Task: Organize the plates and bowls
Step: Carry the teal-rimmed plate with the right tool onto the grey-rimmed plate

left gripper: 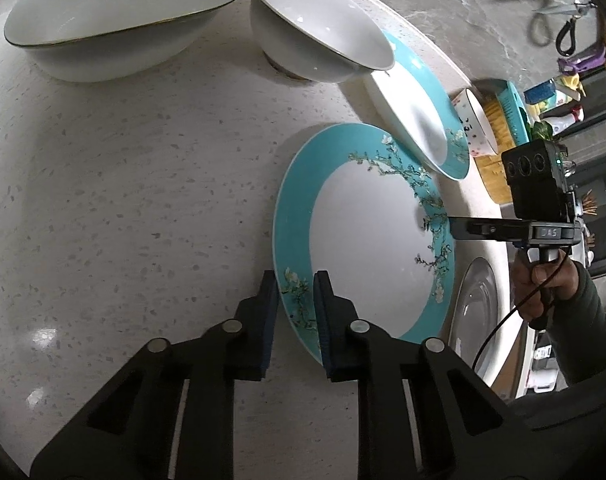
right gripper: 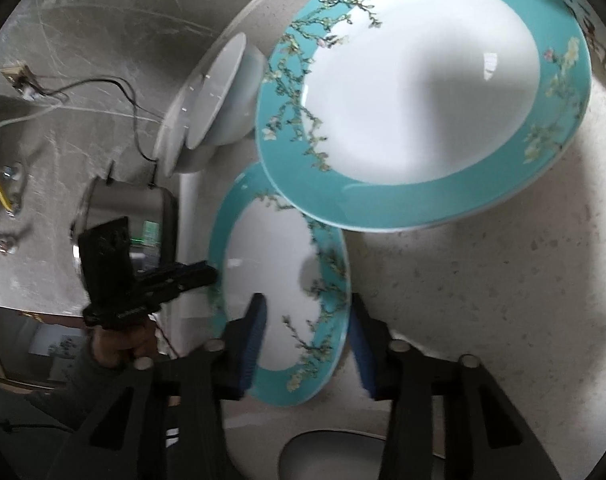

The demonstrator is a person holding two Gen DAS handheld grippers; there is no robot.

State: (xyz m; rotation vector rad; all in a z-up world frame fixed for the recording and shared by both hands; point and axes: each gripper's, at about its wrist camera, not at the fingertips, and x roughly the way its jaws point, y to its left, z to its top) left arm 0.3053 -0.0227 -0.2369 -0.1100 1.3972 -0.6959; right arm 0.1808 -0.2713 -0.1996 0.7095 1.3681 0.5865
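Both grippers are on the near teal plate, which lies flat on the speckled desk beside the sink. The left gripper has its fingers pinched almost shut on the plate's rim. The right gripper straddles the opposite edge, fingers half open, and the blur hides whether the pads touch. This looks like the pick-up step. A second teal plate sits just behind, carrying a white bowl. Next move probably calls for a level, two-sided lift onto a stack.
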